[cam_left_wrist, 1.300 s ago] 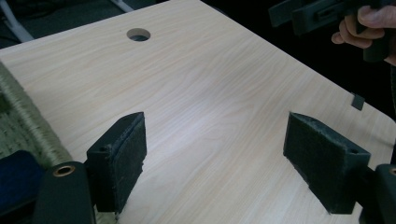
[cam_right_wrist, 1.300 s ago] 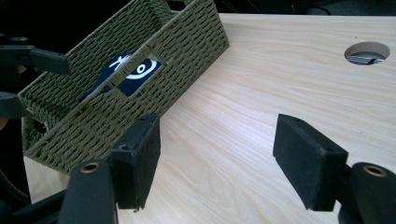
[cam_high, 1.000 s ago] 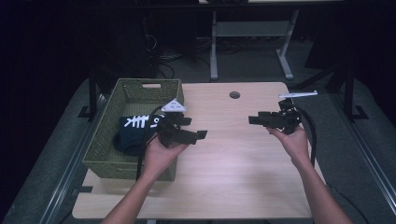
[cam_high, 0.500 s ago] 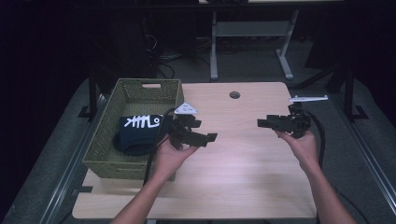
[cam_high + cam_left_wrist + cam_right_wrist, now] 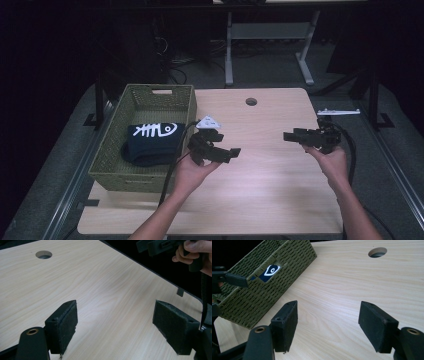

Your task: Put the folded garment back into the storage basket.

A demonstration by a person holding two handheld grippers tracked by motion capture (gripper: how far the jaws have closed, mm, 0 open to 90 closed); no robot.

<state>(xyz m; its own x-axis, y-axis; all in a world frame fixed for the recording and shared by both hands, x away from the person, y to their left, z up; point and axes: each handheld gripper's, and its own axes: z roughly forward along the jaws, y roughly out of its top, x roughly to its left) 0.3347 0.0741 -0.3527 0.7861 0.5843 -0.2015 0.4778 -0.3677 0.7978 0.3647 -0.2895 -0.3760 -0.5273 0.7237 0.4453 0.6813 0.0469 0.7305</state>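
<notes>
Both grippers have been carried nearer the person and lower since the earlier frame, the left one moving rightward away from the basket. At the table's left edge a green woven rectangular basket (image 5: 117, 165) is seen, with a dark folded cloth bearing a white fishbone print (image 5: 152, 141) lying inside. Just right of it the left gripper (image 5: 115, 327) is held over the pale wooden table (image 5: 270, 185), jaws wide and empty. Well apart, the right gripper (image 5: 328, 325) is likewise spread wide, holding nothing.

Dark garment (image 5: 150, 142) half-hidden in basket (image 5: 117, 160)
</notes>
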